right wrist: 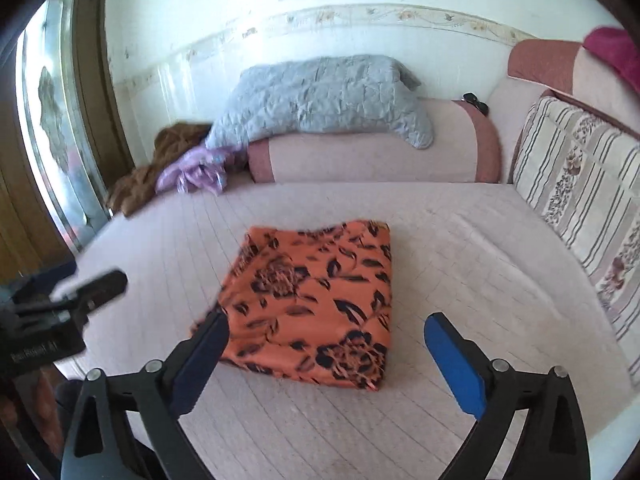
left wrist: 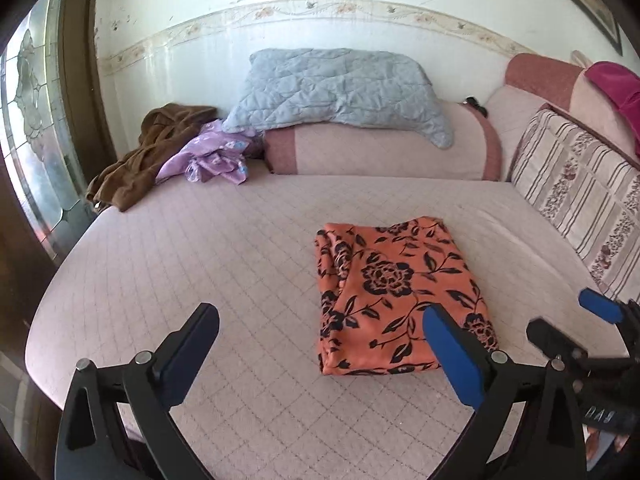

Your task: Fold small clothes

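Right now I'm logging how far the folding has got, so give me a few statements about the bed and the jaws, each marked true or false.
1. The orange floral cloth lies folded on the pink bed cover. True.
2. The left gripper is clamped on the cloth. False: its jaws stand wide open and hold nothing.
3. The right gripper holds nothing. True: its jaws are open above the cloth's near edge.
4. The grey quilted pillow lies on top of the orange cloth. False: it rests on the pink bolster at the far end of the bed.
5. The brown garment and the purple garment are neatly folded. False: both lie crumpled near the far left corner.
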`<state>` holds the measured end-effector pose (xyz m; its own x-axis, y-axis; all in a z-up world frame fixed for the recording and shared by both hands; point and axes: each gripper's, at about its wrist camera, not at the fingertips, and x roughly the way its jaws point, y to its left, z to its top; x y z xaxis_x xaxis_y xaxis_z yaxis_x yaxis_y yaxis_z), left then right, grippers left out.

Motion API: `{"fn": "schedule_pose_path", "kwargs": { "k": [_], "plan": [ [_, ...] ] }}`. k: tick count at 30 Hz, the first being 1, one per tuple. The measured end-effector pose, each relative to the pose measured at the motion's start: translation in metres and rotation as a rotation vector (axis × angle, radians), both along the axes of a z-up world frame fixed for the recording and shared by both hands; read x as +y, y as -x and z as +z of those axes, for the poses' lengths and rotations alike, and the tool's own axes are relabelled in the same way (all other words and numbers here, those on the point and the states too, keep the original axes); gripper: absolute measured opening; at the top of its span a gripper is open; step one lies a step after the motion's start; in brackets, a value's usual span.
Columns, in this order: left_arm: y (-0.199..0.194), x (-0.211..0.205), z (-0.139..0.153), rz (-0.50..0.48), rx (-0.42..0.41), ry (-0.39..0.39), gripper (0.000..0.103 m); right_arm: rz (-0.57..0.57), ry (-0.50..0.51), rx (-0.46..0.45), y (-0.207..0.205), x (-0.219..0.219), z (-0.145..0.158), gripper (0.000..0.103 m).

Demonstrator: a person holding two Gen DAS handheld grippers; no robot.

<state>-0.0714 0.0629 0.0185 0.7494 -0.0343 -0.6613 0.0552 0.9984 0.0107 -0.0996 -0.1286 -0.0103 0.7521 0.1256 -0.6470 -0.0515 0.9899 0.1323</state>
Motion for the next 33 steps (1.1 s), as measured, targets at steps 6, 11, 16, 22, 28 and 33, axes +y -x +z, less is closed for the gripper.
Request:
{"fn": "schedule_pose_path", "kwargs": {
  "k": [6, 11, 16, 22, 28, 33],
  "plan": [
    [-0.002, -0.002, -0.006, 0.01, 0.03, -0.008, 0.101, 0.01, 0.067, 0.055, 0.005, 0.013, -0.011, 0.1],
    [-0.004, -0.009, -0.005, 0.015, 0.043, -0.044, 0.102, 0.015, 0.078, 0.048, 0.004, 0.015, -0.008, 0.103],
    [-0.007, -0.011, -0.007, 0.015, 0.055, -0.047, 0.102, -0.003, 0.069, 0.054, 0.0, 0.011, -0.007, 0.103],
    [-0.01, -0.016, -0.008, 0.008, 0.053, -0.051, 0.102, -0.008, 0.079, 0.067, -0.002, 0.011, -0.011, 0.103],
    [-0.018, -0.016, -0.013, 0.011, 0.081, -0.013, 0.102, -0.024, 0.084, 0.071, -0.008, 0.009, -0.013, 0.103],
    [-0.024, -0.016, -0.017, 0.015, 0.095, -0.011, 0.102, -0.026, 0.084, 0.079, -0.014, 0.009, -0.016, 0.103]
  ]
}}
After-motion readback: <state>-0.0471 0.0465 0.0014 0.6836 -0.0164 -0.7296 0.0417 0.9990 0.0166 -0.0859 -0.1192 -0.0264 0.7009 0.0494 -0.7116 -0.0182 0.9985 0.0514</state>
